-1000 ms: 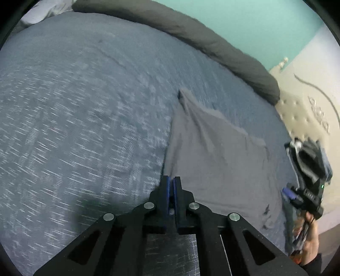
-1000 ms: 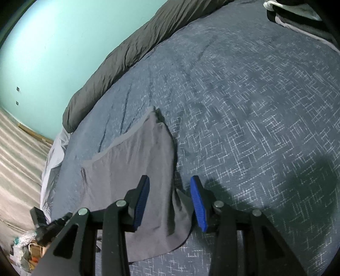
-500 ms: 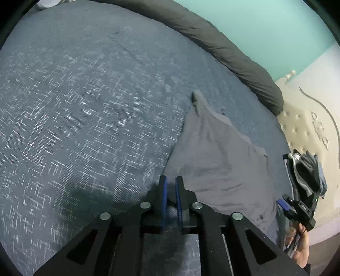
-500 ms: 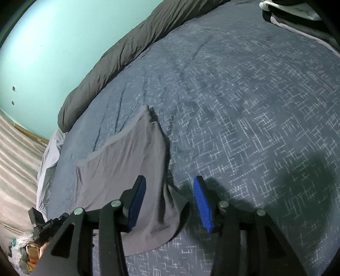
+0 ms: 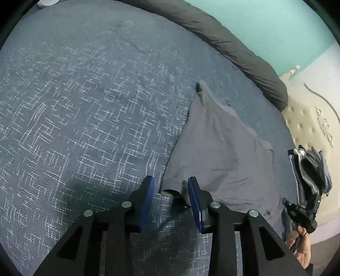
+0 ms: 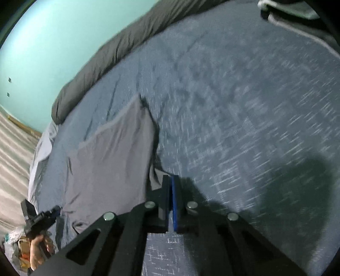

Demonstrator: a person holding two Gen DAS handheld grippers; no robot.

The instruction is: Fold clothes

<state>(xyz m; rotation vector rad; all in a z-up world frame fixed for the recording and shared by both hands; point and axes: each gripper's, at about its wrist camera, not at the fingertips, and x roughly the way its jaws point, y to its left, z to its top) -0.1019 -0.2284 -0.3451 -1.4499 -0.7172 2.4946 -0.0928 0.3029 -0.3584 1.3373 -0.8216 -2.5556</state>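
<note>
A grey garment (image 5: 223, 152) lies flat on the blue patterned bedspread (image 5: 85, 106). My left gripper (image 5: 170, 191) hovers low over the garment's near left corner. Its jaws are opening, and the corner's hem lies between the blue pads without being pressed. In the right wrist view the same garment (image 6: 110, 157) spreads to the left. My right gripper (image 6: 171, 182) is shut on the garment's near right corner, which bunches up at the fingertips. Each gripper also shows in the other's view: the right gripper (image 5: 301, 212) at the far right, the left gripper (image 6: 40, 218) at the lower left, each held by a hand.
A dark grey rolled duvet (image 5: 233, 46) runs along the bed's far edge under a teal wall. A pile of clothes (image 5: 312, 169) sits by the beige tufted headboard (image 5: 308, 118). Folded clothes (image 6: 297, 19) lie at the top right of the right wrist view.
My left gripper's jaws went from shut to apart as it dropped toward the garment's corner. My right gripper's jaws closed on the corner that lay between them.
</note>
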